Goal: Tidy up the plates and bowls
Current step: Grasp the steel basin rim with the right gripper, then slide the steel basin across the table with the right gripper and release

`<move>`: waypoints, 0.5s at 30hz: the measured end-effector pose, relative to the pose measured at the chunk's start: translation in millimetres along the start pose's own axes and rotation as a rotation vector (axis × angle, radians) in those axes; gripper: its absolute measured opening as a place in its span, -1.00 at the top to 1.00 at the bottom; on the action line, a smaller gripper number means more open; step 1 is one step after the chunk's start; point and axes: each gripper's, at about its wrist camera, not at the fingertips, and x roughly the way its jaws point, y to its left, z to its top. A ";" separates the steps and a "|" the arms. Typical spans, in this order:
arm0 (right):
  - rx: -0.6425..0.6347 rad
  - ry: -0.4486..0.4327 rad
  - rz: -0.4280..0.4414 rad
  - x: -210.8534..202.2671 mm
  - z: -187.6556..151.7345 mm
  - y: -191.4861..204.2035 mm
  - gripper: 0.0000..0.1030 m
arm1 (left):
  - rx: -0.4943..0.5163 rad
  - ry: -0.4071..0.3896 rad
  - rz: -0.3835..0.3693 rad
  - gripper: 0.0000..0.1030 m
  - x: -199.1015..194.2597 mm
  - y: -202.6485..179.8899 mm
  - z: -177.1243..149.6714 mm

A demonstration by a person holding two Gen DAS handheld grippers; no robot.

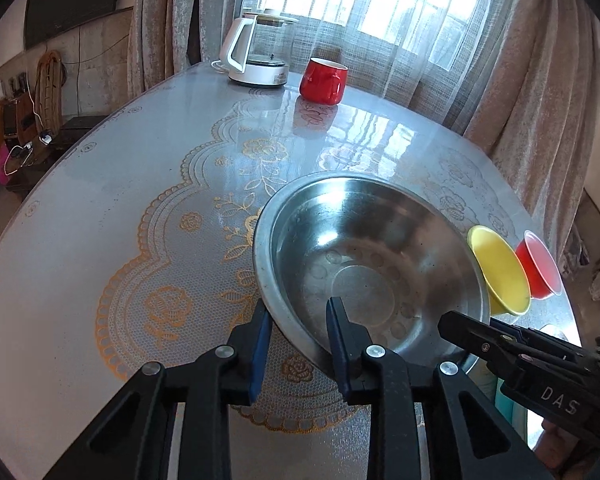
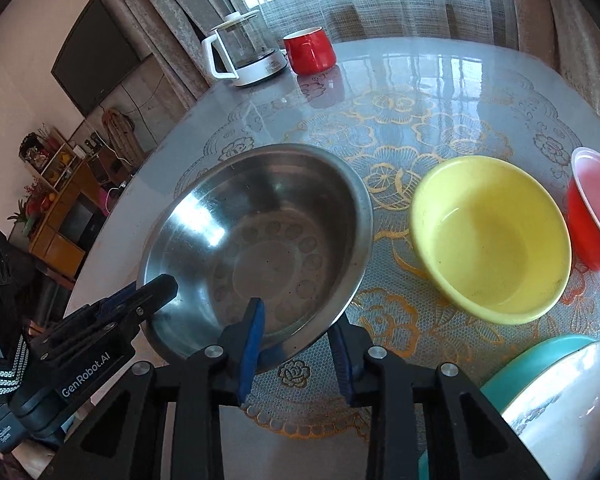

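1. My left tool (image 1: 300,322) straddles the near rim of the steel bowl (image 1: 364,256), one blue pad outside the wall and one inside, closed down on the rim
2. My right tool (image 2: 300,322) grips the same steel bowl (image 2: 260,236) further along its near rim, pads on either side of the wall
3. The steel bowl sits toward the near edge of the desk (image 1: 100,184), tipped up on the side nearest me
4. A yellow bowl (image 2: 492,236) stands just beside it toward the right edge, and a red bowl (image 2: 596,216) next to that
5. At the near right corner a teal dish (image 2: 540,356) lies under a white dish (image 2: 568,396)
6. At the far edge stand a red mug (image 1: 324,80) and a white kettle (image 1: 256,56), well apart from the bowls
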 end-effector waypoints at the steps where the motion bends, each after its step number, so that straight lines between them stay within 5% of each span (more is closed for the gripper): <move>1: -0.008 -0.004 0.004 -3.1 -2.6 1.3 0.38 | -0.006 0.000 -0.003 0.44 -3.2 1.0 -2.9; 15: -0.095 -0.048 0.066 -46.7 -50.8 29.7 0.38 | -0.004 -0.061 -0.016 0.36 -73.8 8.9 -56.5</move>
